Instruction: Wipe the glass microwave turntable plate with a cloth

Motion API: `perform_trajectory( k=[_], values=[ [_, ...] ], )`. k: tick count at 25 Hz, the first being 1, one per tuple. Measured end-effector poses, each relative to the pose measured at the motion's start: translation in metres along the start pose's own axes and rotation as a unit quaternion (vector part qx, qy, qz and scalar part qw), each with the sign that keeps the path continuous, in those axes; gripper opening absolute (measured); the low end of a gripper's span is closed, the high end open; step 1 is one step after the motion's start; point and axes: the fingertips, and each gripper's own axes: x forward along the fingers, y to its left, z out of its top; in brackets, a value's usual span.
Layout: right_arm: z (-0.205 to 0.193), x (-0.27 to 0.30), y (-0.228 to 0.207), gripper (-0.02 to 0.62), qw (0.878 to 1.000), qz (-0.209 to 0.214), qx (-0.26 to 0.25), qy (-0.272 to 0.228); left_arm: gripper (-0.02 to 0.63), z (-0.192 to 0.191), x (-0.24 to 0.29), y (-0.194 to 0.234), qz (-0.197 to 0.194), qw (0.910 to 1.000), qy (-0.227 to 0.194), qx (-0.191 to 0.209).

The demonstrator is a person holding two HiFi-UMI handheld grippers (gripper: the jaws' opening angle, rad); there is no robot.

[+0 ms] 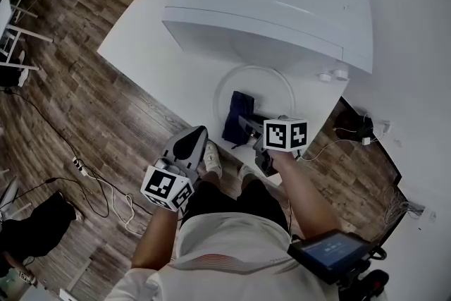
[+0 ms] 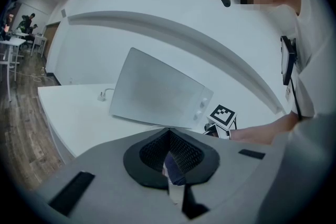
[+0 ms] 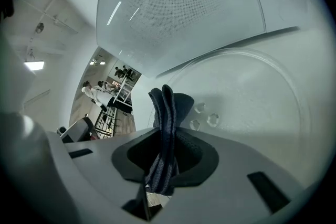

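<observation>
The right gripper (image 3: pixel 165 150) clamped a folded navy cloth (image 3: pixel 167 107) over the round clear glass plate (image 3: pixel 262 113) (its moulded nubs showed only in that gripper's view). The left gripper (image 1: pixel 189 143), at eight o'clock from the plate, had its jaws together.

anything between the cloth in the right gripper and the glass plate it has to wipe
Nothing visible. The right gripper pinches the cloth right over the glass plate, whose surface is bare. The microwave stands behind it, and the left gripper is off to the side.

Grey left gripper (image 1: pixel 198 135) and right gripper (image 1: pixel 246 125), black-and-white marker cubes (image 1: pixel 168 187), white shirt (image 1: pixel 232 244), white shoes (image 1: pixel 212 158).
</observation>
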Motion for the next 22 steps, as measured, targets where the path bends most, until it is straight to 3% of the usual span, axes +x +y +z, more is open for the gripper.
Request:
perform_trajectory(
  k=[11,22],
  values=[
    [-0.010,-0.045,-0.040,0.066,0.999,-0.034,0.023,-0.006,0.009,0.002,0.003,-0.012,-0.006,0.9999,-0.008,0.011],
    [-0.013,-0.093,-0.085,0.066,0.995,-0.065,0.060,-0.036,0.009,-0.006,0.017,-0.028,-0.023,0.9996,0.010,0.010]
  ],
)
